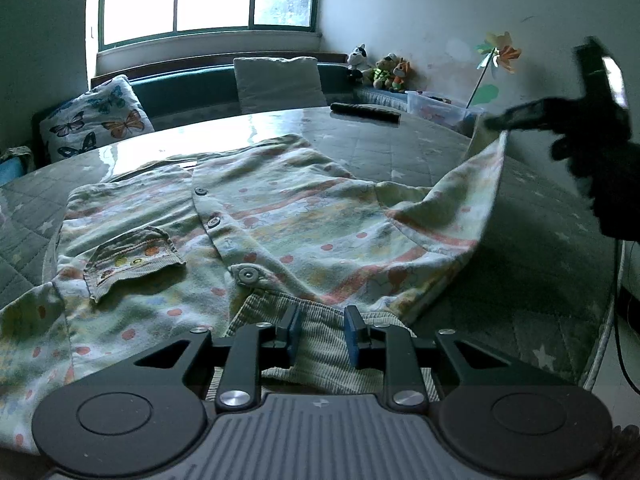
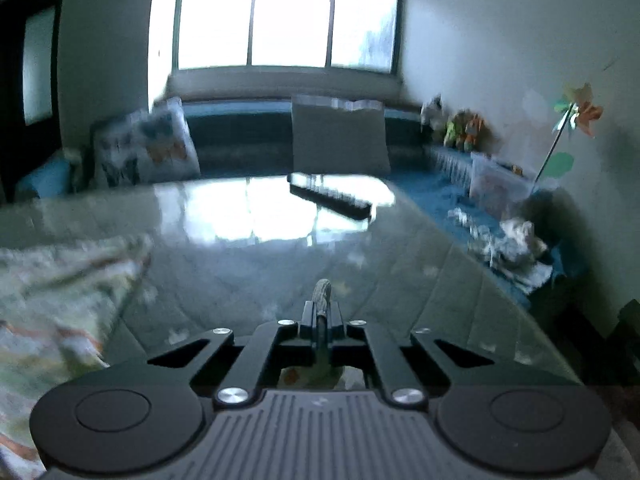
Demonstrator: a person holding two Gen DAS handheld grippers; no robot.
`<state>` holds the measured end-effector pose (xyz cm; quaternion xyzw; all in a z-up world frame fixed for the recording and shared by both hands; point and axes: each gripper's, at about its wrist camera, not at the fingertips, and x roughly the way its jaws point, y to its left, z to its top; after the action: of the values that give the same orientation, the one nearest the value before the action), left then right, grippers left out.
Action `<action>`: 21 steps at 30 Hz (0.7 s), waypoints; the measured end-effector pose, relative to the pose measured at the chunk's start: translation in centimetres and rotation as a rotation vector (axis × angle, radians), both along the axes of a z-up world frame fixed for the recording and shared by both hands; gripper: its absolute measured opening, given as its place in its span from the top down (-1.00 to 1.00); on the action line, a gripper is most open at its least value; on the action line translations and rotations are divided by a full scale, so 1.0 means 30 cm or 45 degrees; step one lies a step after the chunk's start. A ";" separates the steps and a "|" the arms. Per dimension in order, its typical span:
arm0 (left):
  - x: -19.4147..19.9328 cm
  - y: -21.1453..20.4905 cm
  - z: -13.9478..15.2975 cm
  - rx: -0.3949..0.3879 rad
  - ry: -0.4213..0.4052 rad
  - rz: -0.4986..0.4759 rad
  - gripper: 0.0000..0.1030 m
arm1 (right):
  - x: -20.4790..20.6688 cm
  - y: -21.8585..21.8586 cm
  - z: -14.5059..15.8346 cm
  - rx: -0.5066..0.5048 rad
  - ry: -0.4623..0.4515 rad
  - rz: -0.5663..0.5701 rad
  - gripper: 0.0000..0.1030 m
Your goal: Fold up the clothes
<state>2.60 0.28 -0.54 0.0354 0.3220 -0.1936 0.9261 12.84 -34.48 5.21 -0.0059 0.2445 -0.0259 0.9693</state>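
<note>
Cotton shirt (image 1: 256,216) lies spread on the table (image 1: 400,148) ahead of our open left tool (image 1: 322,334), collar between its jaws. Beyond, our right tool (image 2: 322,320) lifts the sleeve (image 1: 476,184). Its own view shows it clamped on that fabric; next we judge it should carry the sleeve across the body.

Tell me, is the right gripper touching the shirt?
Touching. In the left wrist view the right gripper lifts the shirt by its corner; in the right wrist view its jaws are shut on cloth.
</note>
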 end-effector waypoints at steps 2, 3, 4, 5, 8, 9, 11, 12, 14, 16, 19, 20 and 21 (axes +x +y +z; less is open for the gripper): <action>-0.001 0.002 0.000 -0.003 -0.002 -0.002 0.49 | -0.060 -0.042 0.022 0.059 -0.048 -0.044 0.93; -0.001 0.002 -0.001 -0.003 -0.004 -0.003 0.49 | -0.089 -0.064 0.031 0.089 -0.069 -0.068 0.93; -0.001 0.002 -0.001 -0.003 -0.005 -0.004 0.49 | -0.118 -0.088 0.028 0.114 -0.067 -0.093 0.90; -0.002 0.003 -0.002 -0.004 -0.006 -0.006 0.49 | -0.141 -0.109 0.016 0.123 -0.044 -0.118 0.84; -0.001 0.004 -0.003 -0.003 -0.006 -0.013 0.49 | -0.180 -0.162 -0.044 0.095 0.066 -0.196 0.78; -0.001 0.005 -0.003 -0.001 -0.006 -0.015 0.49 | -0.192 -0.180 -0.065 0.085 0.103 -0.222 0.78; -0.001 0.004 -0.002 0.002 -0.006 -0.017 0.49 | -0.207 -0.204 -0.082 0.078 0.140 -0.250 0.75; 0.000 0.004 -0.002 0.003 -0.006 -0.018 0.49 | -0.210 -0.205 -0.080 0.069 0.139 -0.244 0.75; 0.001 0.002 -0.001 0.005 -0.005 -0.018 0.48 | -0.207 -0.197 -0.070 0.061 0.128 -0.207 0.70; 0.002 0.000 -0.001 0.006 -0.004 -0.016 0.46 | -0.177 -0.176 -0.064 0.088 0.137 -0.132 0.56; 0.001 -0.001 -0.001 0.007 -0.003 -0.014 0.45 | -0.109 -0.142 -0.085 0.120 0.190 -0.036 0.50; 0.001 -0.001 -0.001 0.007 -0.002 -0.014 0.45 | -0.084 -0.133 -0.096 0.128 0.212 -0.009 0.49; 0.000 -0.001 -0.001 0.008 -0.002 -0.015 0.45 | -0.060 -0.126 -0.111 0.129 0.237 0.006 0.49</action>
<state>2.62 0.26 -0.56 0.0403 0.3216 -0.1980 0.9251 11.04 -38.25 1.89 0.0402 0.3346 -0.0105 0.9414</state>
